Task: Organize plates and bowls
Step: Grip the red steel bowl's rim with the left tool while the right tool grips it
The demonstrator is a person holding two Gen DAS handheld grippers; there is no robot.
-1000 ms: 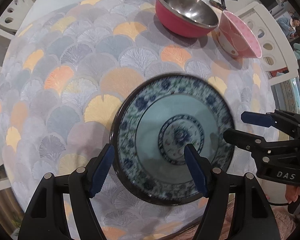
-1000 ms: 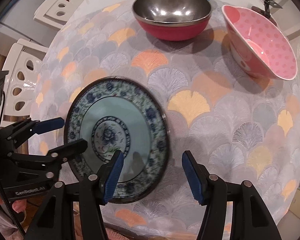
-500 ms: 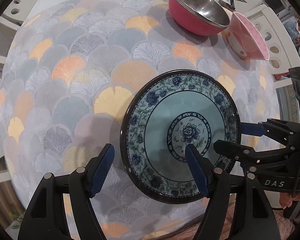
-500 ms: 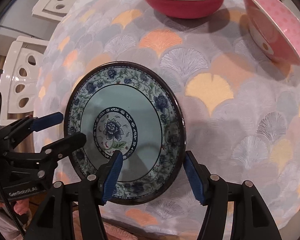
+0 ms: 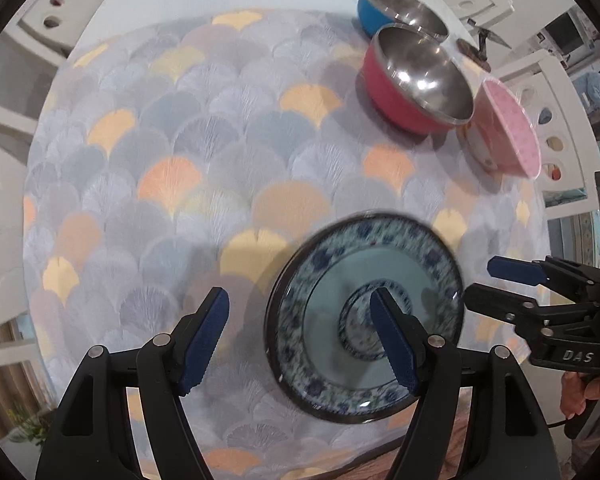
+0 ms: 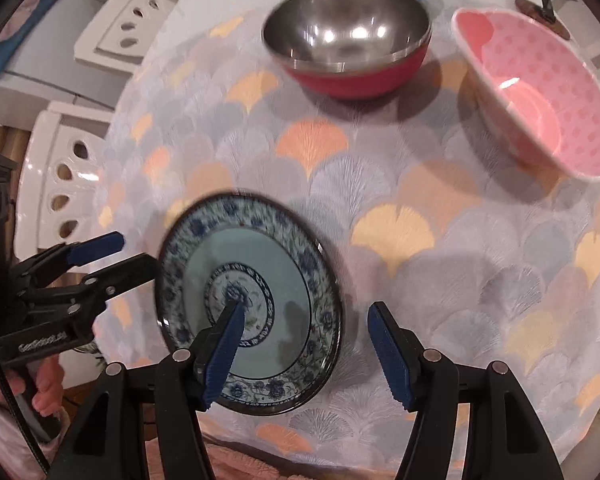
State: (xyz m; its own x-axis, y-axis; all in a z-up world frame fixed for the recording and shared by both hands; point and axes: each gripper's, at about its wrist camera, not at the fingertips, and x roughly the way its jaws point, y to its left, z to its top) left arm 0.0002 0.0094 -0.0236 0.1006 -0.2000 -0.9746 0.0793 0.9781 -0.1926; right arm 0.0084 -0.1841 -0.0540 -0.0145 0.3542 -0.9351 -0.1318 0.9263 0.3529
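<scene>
Plate (image 6: 260,280) — blue floral rim (blurred); pale-blue centre; lying flat.

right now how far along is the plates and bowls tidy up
Nothing looks stacked yet. The blue floral ceramic plate lies flat on the table, with the open left tool and open right tool over it, neither gripping. The red steel bowl, blue steel bowl and pink dotted bowl stand separate.

The round table (image 6: 440,208) (fan-patterned cloth) carries 1 plate (image 6: 260,280) and 3 bowls (image 6: 348,36).

Glossy glazed plate (image 6: 260,280), polished metal-lined bowl (image 6: 348,28), textured cloth tablecloth (image 6: 440,240).
</scene>
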